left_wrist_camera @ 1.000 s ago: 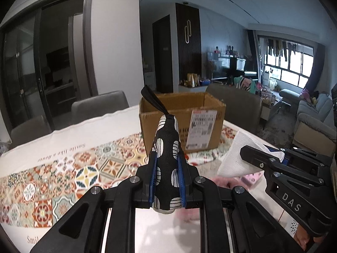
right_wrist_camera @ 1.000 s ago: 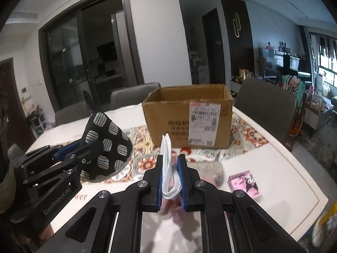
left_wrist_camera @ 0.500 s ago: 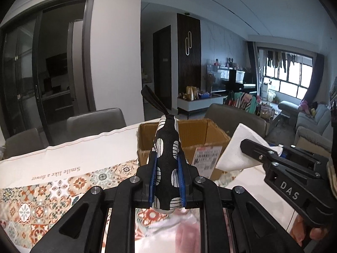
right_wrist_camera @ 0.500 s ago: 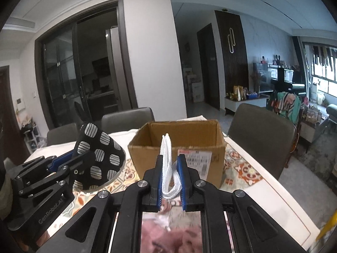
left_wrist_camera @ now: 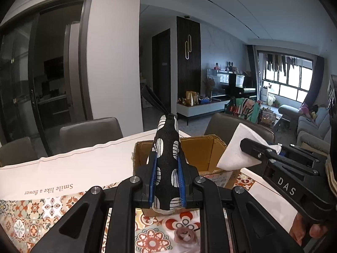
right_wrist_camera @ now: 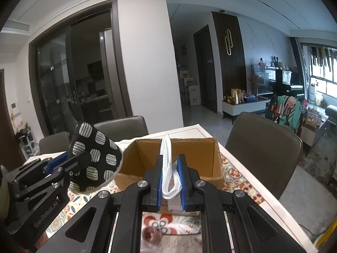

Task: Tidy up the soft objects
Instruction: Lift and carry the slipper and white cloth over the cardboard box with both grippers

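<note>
over the table [left_wrist_camera: 69, 164], both grippers hang side by side, each pinching a soft thing in front of an open cardboard box [right_wrist_camera: 202, 151].

the left gripper [left_wrist_camera: 167, 181] has its blue pads [left_wrist_camera: 153, 177] closed narrow on a black cloth pouch [left_wrist_camera: 167, 158] with white striped spots. the pouch stands upright between the pads, its dark loop sticking up at the tip. seen from the right wrist view, the same left gripper [right_wrist_camera: 61, 168] sits to the left of the box, and the pouch [right_wrist_camera: 94, 160] flares out wide at its lower end.

the right gripper [right_wrist_camera: 170, 179] is clamped tight on a white folded cloth [right_wrist_camera: 167, 168], whose edge rises straight up between the pads with a small loop sagging below. from the left wrist view, that right gripper [left_wrist_camera: 252, 149] comes in from the right, and the cloth [left_wrist_camera: 240, 149] fans out as a white sheet in front of the box's [left_wrist_camera: 202, 154] right wall.

the box is open at the top and stands on a tiled-pattern runner [left_wrist_camera: 31, 213]. a small pink ring [left_wrist_camera: 185, 235] lies on the runner below the left gripper. grey chairs [right_wrist_camera: 263, 147] stand around the table.
</note>
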